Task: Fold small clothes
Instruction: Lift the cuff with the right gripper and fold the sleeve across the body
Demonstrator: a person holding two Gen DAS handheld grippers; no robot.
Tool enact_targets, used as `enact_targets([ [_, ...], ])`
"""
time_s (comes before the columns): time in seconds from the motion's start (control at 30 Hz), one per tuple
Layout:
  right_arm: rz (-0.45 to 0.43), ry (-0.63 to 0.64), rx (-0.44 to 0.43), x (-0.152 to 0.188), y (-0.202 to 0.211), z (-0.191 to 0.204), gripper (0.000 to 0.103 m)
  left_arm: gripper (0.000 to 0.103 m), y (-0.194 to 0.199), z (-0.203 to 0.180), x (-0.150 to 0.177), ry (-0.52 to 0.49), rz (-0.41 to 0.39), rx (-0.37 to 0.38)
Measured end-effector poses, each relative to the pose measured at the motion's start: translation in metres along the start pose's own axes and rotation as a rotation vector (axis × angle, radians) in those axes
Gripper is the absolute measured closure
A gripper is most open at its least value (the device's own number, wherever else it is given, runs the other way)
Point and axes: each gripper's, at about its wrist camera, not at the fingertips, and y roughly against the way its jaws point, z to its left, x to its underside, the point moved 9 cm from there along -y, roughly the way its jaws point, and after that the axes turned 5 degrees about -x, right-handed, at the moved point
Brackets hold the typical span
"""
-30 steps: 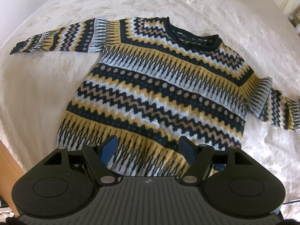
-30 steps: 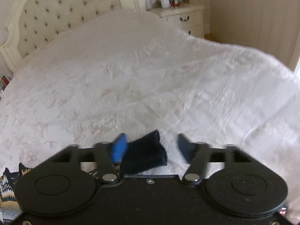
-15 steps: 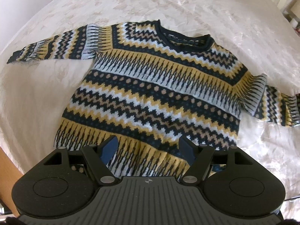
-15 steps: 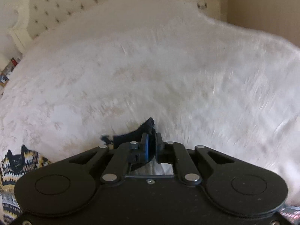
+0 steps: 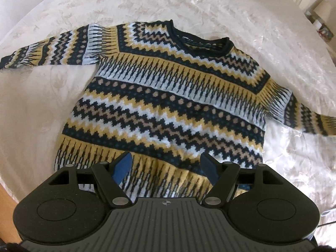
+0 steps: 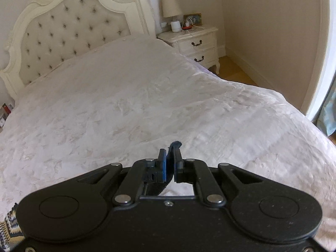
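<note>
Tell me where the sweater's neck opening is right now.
In the left wrist view the navy collar lies at the sweater's far end, upper centre, flat on the white bedspread, opposite the hem.

You are working in a home bedroom: a bed (image 6: 147, 105) under a pale embossed bedspread, a tufted cream headboard (image 6: 63, 33), and a nightstand (image 6: 195, 42) bearing a lamp (image 6: 171, 8) and framed picture (image 6: 193, 19).

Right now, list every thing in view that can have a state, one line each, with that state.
sweater: spread flat on the bed, front up, both sleeves out, unfolded.
sleeve cuff: dark edge pinched in the right gripper.
left gripper: jaws open over the hem, holding nothing.
right gripper: jaws shut on the cuff.
nightstand drawers: closed.
</note>
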Motion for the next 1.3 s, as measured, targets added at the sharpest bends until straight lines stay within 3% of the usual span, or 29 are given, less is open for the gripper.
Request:
enact_targets([
  [0.17,-0.025,0.044,-0.072,0.006,0.005,0.063,0.090,0.032,-0.007,0.026,-0.006,-0.007,0.007,0.037],
  [0.3,-0.029,0.094,-0.168,0.020,0.007,0.146,0.090,0.033,-0.013,0.054,-0.017,-0.003,0.008,0.060],
  [0.43,-0.016,0.137,-0.278,0.040,0.006,0.233,0.090,0.033,-0.020,0.085,-0.032,0.020,0.006,0.137],
  [0.57,0.015,0.182,-0.403,0.071,-0.001,0.323,0.090,0.033,-0.028,0.116,-0.045,0.037,0.004,0.177],
  [0.77,0.111,0.256,-0.528,0.138,-0.029,0.429,0.090,0.032,-0.038,0.161,-0.064,0.005,-0.037,0.157],
  [0.97,0.227,0.298,-0.589,0.219,-0.060,0.494,0.089,0.032,-0.046,0.195,-0.078,-0.010,-0.052,0.146],
  [1.17,0.318,0.308,-0.624,0.289,-0.064,0.529,0.088,0.031,-0.054,0.216,-0.087,-0.011,-0.056,0.139],
  [1.3,0.327,0.359,-0.621,0.316,-0.052,0.535,0.073,0.031,-0.058,0.217,-0.094,-0.022,-0.066,0.133],
])
